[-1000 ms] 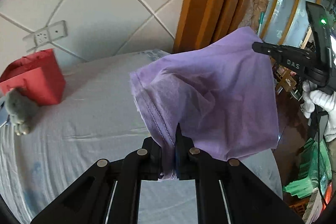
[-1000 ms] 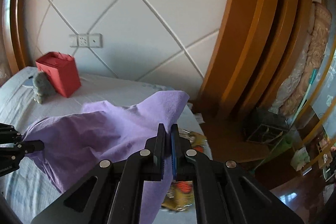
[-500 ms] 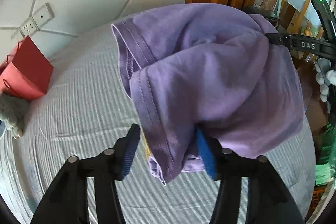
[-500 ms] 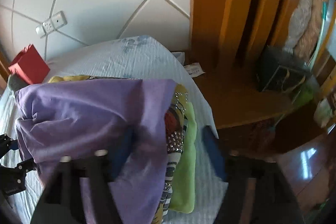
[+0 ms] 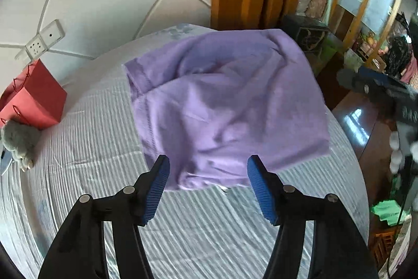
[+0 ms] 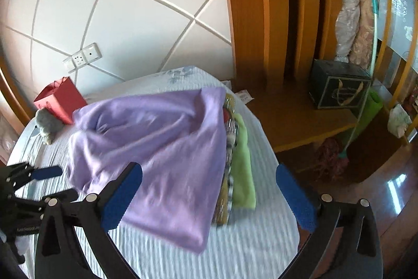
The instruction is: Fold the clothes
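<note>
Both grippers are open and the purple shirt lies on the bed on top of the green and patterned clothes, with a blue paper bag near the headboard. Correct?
Not quite: the paper bag is red, not blue, as the right wrist view shows. Otherwise it holds: the left gripper and right gripper are open, and the purple shirt lies over the green garment and patterned garment on the bed.

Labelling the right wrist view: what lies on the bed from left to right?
Grey plush toy → red paper bag → purple garment → patterned garment → green garment.
</note>
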Available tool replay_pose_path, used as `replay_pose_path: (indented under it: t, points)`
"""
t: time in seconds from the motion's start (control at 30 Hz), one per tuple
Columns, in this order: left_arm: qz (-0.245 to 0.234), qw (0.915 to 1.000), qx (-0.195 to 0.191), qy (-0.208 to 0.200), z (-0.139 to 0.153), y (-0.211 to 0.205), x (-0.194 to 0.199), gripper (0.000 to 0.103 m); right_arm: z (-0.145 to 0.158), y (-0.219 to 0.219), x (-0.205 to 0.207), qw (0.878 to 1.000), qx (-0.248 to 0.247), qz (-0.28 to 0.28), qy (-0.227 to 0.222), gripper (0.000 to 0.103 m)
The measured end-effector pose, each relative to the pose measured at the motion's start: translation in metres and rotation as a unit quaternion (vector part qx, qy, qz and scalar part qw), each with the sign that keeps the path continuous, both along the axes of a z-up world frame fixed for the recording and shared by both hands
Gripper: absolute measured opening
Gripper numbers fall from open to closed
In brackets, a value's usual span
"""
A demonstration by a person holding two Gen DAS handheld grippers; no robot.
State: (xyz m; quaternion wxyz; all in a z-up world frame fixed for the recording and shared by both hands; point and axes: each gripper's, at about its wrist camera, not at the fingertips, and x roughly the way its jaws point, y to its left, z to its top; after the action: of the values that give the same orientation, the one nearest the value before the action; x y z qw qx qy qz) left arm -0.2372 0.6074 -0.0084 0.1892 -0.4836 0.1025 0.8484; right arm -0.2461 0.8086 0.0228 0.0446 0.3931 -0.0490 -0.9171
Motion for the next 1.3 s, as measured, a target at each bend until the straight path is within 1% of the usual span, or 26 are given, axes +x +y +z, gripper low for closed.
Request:
replay_pose_path:
  t: [0.17, 0.23, 0.4, 0.53, 0.63, 0.77, 1.0, 1.13, 1.3]
  points:
    - [-0.014, 0.9996, 0.022, 0.006, 0.011, 0.01, 0.018, 0.063, -0.002, -0.005, 0.029, 1.0, 0.001, 0.0, -0.004, 0.103]
    - [-0.014, 0.9997, 0.019, 0.01, 0.012, 0.011, 0.022, 0.063, -0.005, -0.007, 0.039, 1.0, 0.001, -0.001, -0.005, 0.103]
    - [-0.015, 0.9996, 0.012, 0.02, 0.016, 0.016, 0.031, 0.063, -0.01, -0.011, 0.048, 1.0, -0.001, 0.01, -0.012, 0.103]
    - [-0.015, 0.9997, 0.009, 0.015, 0.012, 0.018, 0.034, 0.063, -0.011, -0.018, 0.054, 1.0, -0.005, 0.018, -0.012, 0.103]
    - [-0.015, 0.9997, 0.014, 0.015, 0.012, 0.018, 0.035, 0.063, -0.013, -0.021, 0.055, 1.0, -0.006, 0.02, -0.014, 0.103]
    - [-0.019, 0.9996, 0.009, 0.018, 0.011, 0.019, 0.036, 0.064, -0.014, -0.023, 0.053, 1.0, -0.008, 0.021, -0.016, 0.103]
    - [-0.023, 0.9994, 0.024, -0.008, 0.004, 0.022, 0.029, 0.064, -0.015, -0.025, 0.049, 1.0, -0.012, 0.021, -0.016, 0.103]
    - [-0.014, 0.9998, 0.013, -0.002, 0.002, 0.022, 0.026, 0.064, -0.017, -0.026, 0.046, 1.0, -0.011, 0.021, -0.017, 0.103]
    - [-0.009, 0.9997, 0.021, 0.01, 0.005, 0.019, 0.023, 0.064, -0.021, -0.026, 0.042, 0.999, -0.013, 0.021, -0.021, 0.103]
